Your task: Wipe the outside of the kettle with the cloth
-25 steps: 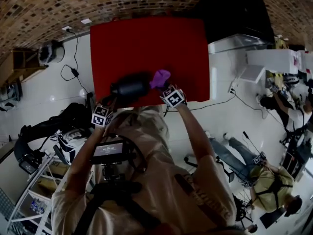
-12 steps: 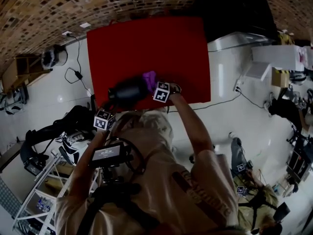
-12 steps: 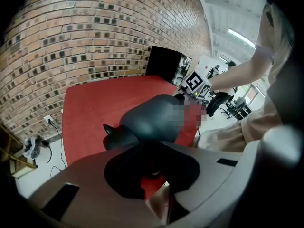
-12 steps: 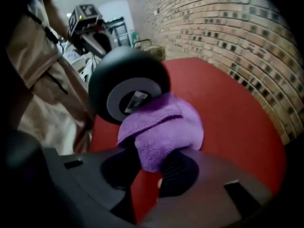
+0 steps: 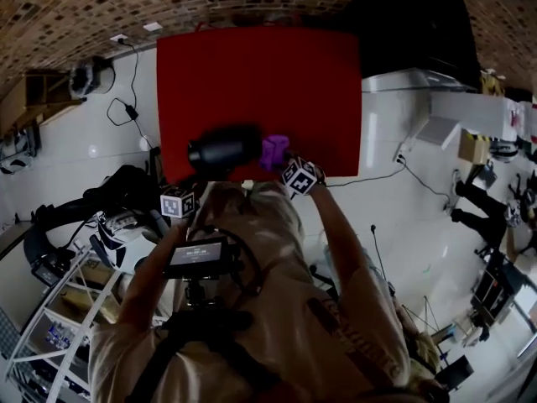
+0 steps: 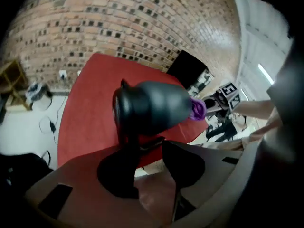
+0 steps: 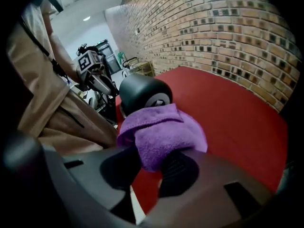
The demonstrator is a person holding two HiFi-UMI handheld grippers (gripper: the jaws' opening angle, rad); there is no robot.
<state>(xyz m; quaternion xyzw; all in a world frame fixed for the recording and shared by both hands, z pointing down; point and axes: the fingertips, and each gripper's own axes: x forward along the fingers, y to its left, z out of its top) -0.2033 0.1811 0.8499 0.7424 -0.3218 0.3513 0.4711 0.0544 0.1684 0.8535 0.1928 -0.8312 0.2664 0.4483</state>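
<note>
Left tool (image 6: 148, 144), jaws newly apart, kettle (image 6: 152, 108) handle between

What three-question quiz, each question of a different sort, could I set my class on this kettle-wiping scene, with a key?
1. Multiple choice: what is the right gripper shut on?
A. a purple cloth
B. a yellow sponge
C. a brush
2. True or false: the kettle is white.
3. Short answer: what colour is the table top, and what is the wall behind it built of?
Key: 1 A. 2 False, it is dark. 3 Red; brick.
</note>
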